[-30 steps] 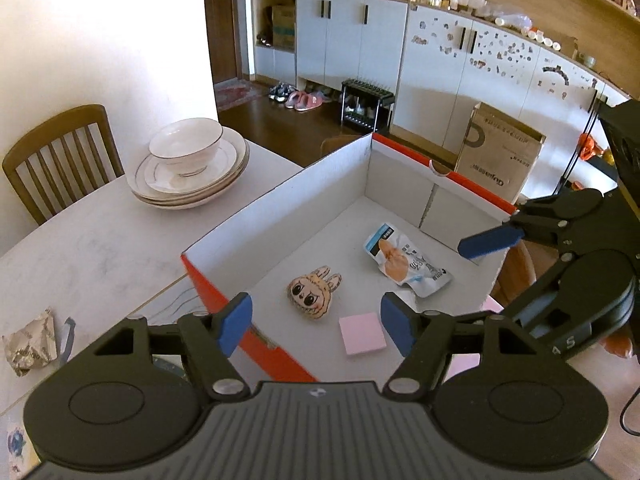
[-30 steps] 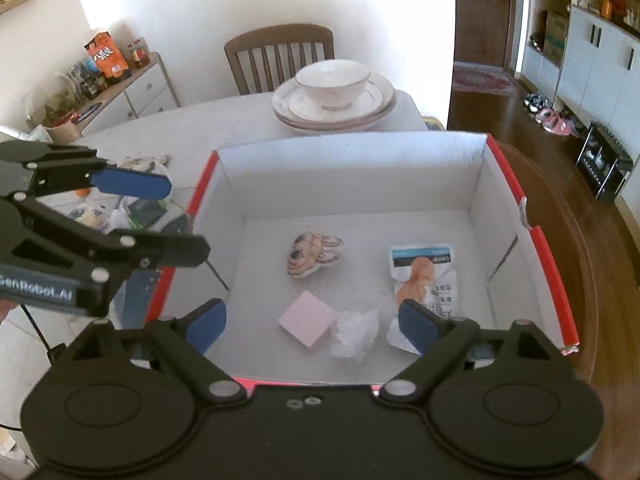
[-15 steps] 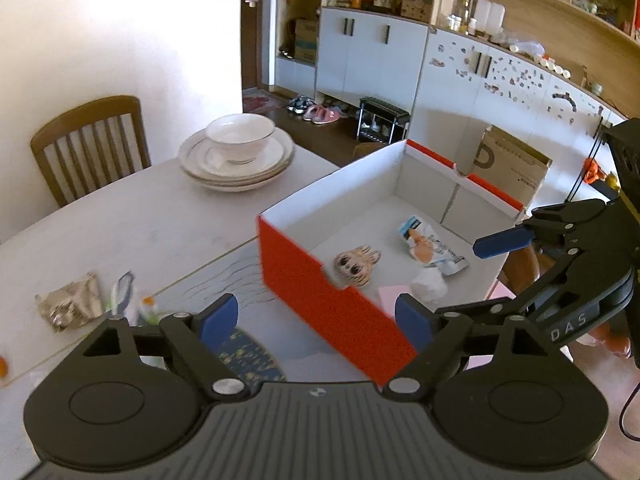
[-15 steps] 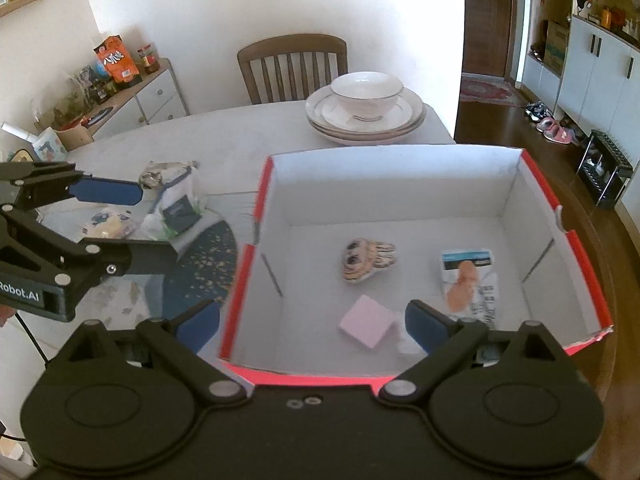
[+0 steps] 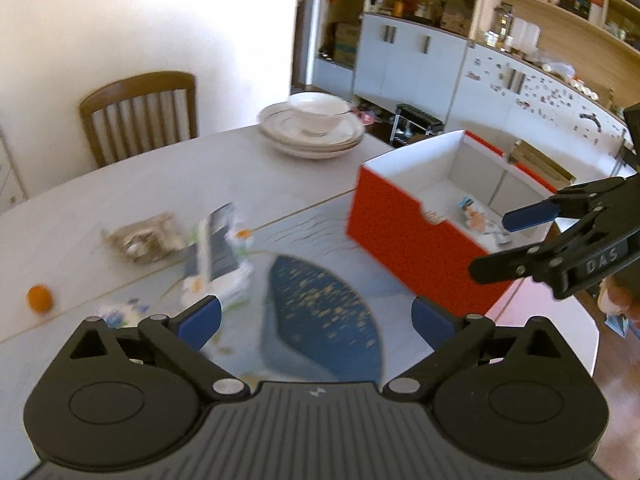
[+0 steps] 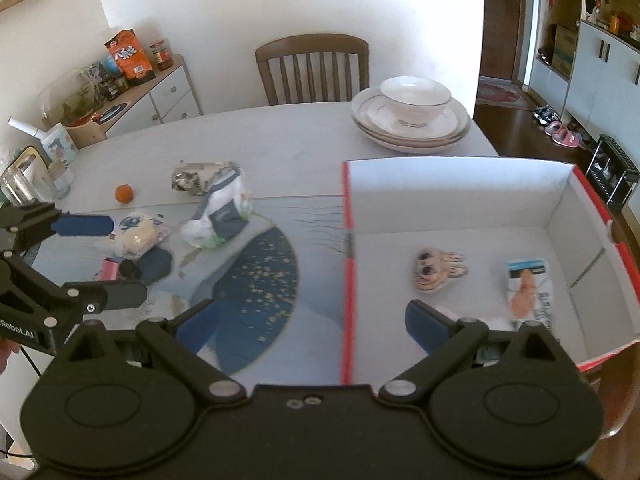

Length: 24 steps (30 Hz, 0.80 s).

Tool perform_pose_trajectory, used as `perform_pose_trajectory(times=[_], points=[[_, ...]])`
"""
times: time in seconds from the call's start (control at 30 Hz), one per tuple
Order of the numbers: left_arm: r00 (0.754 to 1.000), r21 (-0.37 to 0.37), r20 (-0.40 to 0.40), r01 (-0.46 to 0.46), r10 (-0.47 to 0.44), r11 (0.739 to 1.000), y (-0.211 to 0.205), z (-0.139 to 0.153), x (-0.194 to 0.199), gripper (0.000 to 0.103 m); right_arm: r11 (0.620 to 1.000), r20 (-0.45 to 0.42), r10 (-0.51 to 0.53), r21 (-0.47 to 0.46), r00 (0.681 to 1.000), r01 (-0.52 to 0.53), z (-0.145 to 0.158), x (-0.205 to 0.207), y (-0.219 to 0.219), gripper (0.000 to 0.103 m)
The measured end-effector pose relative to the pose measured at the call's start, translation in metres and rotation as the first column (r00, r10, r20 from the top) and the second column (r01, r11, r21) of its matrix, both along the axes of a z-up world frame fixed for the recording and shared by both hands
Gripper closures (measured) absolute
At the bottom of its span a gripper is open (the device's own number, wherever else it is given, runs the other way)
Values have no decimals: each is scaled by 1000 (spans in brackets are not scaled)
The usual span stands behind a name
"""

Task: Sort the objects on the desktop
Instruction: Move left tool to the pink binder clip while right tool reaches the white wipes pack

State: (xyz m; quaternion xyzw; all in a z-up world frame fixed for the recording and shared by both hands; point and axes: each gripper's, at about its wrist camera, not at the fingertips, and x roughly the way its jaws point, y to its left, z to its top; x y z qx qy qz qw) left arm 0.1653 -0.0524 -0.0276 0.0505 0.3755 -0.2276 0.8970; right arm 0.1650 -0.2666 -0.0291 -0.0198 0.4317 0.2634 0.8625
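Clutter still on table (image 6: 280, 140), left to right: orange ball (image 6: 124, 193), crumpled wrapper (image 6: 192, 175), white packet (image 6: 219, 216). Left hand-held gripper (image 5: 316, 316), jaws just opening and empty, probably heads for them. Right hand-held gripper (image 6: 310, 322) spread, empty, straddling box (image 6: 346, 264) wall; sorted items lie inside.

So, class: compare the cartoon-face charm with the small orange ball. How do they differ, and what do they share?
The cartoon-face charm lies inside the red box; the orange ball sits out on the table. The charm looks flat, pale and printed with a face with ears; the ball is round and plain orange. The charm looks bigger. Both are small, and neither is held.
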Motion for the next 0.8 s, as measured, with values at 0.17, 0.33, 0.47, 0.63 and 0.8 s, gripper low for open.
perform_pose_trajectory(times=[0.17,0.33,0.47,0.63,0.8], points=[[999,-17,-8,-49,49,999,36,-9,-6,1,1000,-3,-2,10,1000,2,-1,-4,26,3],[996,-3,-8,-83,83,997,65,-20,-11,1,1000,0,7,5,1000,-7,-3,-4,52,3],[994,9,-11,-109,109,994,87,-30,-13,1,1000,3,14,3,1000,-14,-5,2,74,3],[990,35,-20,-138,139,990,111,-44,-10,1,1000,10,27,-7,1000,-27,-8,12,102,3],[986,53,-35,-158,160,986,130,-58,-5,1,1000,-9,26,2,1000,-26,-19,24,126,3]])
